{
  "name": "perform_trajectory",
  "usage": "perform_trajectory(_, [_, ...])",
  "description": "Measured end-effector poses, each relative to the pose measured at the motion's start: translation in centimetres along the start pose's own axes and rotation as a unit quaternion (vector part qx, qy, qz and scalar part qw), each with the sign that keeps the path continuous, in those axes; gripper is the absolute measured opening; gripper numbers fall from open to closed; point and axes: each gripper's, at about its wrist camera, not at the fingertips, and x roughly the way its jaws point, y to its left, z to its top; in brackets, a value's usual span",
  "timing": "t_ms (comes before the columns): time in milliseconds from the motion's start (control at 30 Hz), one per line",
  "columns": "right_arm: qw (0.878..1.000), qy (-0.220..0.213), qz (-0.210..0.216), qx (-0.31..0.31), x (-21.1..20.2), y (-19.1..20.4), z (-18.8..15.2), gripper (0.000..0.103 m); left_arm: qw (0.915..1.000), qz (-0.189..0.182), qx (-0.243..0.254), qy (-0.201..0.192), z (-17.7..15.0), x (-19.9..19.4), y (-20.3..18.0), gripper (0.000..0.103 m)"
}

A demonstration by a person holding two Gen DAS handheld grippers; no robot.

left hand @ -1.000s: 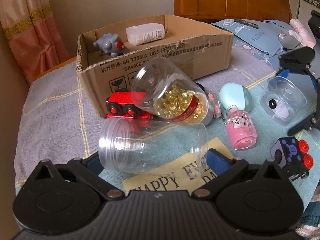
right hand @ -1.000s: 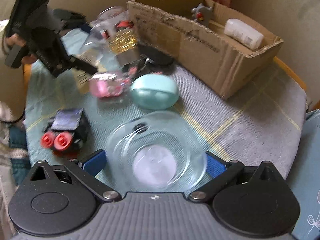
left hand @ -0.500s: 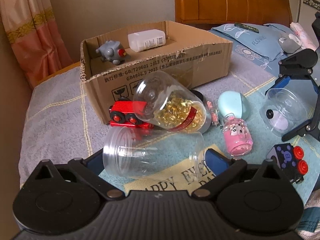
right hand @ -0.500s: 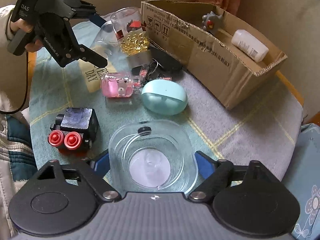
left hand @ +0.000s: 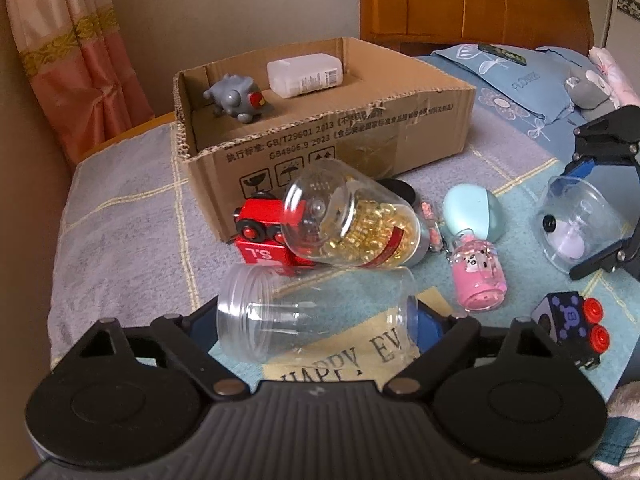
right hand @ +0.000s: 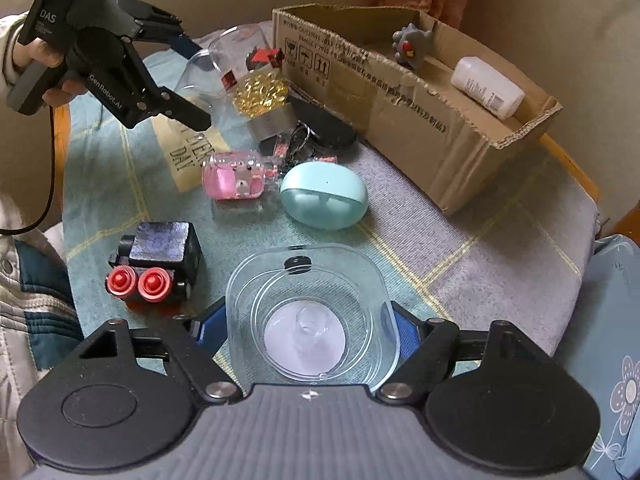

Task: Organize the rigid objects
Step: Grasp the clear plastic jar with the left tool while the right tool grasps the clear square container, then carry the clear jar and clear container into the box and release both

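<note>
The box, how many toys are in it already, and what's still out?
Two things lie in the cardboard box: a grey toy and a white bottle. The left gripper is closing around an empty jar, the right gripper around a clear tub. The rest wait outside.

On my left camera I see a pink curtain [left hand: 76,72] at far left, a wooden headboard [left hand: 472,4] at the far side, and a blue floral pillow [left hand: 516,80] at far right. A grey-and-teal checked cloth [left hand: 120,216] covers the bench, with a yellow printed patch [left hand: 360,356] near me.
</note>
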Motion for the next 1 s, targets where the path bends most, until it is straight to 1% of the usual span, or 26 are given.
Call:
perform_trajectory(400, [1.000,-0.028,-0.004,0.012,-2.3,-0.1,0.8,0.084,0.9991,0.015,0.009,0.039,-0.3,-2.5,1.0,0.090])
perform_trajectory(600, [0.998,-0.036,-0.008,0.057,-2.9,-0.5,1.9,0.084,0.9986,0.017,0.014,0.048,-0.5,-3.9,1.2,0.090])
perform_trajectory(700, [0.996,-0.031,-0.020,0.078,-3.0,-0.5,3.0,0.084,0.9986,0.017,0.013,0.049,-0.1,-4.7,1.4,0.090])
perform_trajectory(833, [0.994,-0.035,-0.030,0.097,-3.6,-0.9,4.5,0.084,0.9991,0.011,0.019,0.037,1.5,-5.9,1.5,0.090])
perform_trajectory(1000, [0.991,-0.053,-0.049,0.112,-4.7,-1.7,7.0,0.084,0.9995,0.007,0.030,0.001,4.9,-6.9,1.6,0.091])
